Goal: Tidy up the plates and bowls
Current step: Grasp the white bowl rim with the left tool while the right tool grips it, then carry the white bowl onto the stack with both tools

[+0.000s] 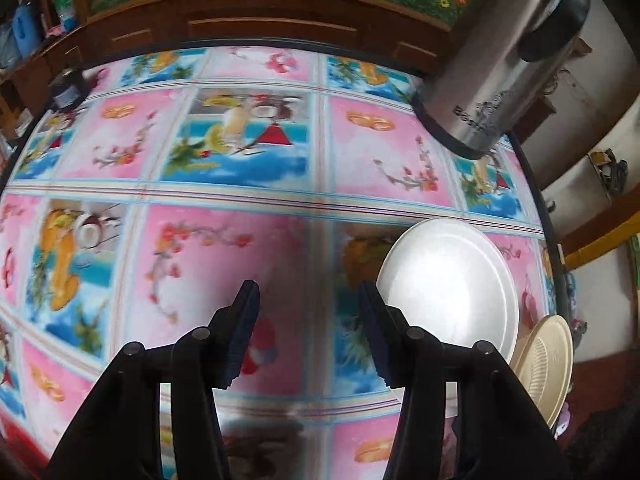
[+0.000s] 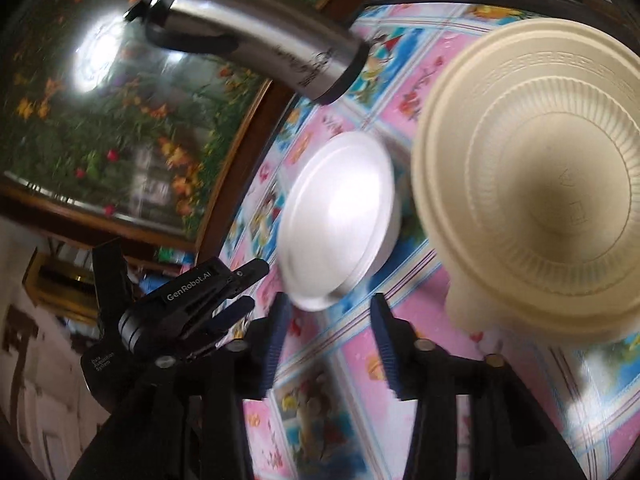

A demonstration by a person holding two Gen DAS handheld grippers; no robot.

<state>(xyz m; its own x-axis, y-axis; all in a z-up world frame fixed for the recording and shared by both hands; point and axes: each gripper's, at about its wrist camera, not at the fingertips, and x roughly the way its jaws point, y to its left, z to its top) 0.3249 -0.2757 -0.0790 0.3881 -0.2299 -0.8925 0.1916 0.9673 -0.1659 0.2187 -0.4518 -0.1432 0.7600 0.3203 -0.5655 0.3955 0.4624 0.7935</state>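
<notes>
A white plate stack [image 1: 452,280] lies on the flowered table [image 1: 240,160] to the right of my left gripper [image 1: 308,316], which is open and empty just above the cloth. A cream ribbed bowl [image 1: 548,364] sits at the right table edge beyond the plate. In the right wrist view the white plate stack [image 2: 340,216] lies ahead of my right gripper [image 2: 330,328], which is open and empty. The cream bowl [image 2: 540,172] fills the upper right, bottom side facing the camera. The left gripper [image 2: 236,292] shows at the left, open.
A tall steel thermos [image 1: 500,60] with a black base stands at the table's far right; it also shows in the right wrist view [image 2: 256,36]. A dark wooden cabinet [image 1: 260,20] runs behind the table. A small dark jar [image 1: 66,88] sits far left.
</notes>
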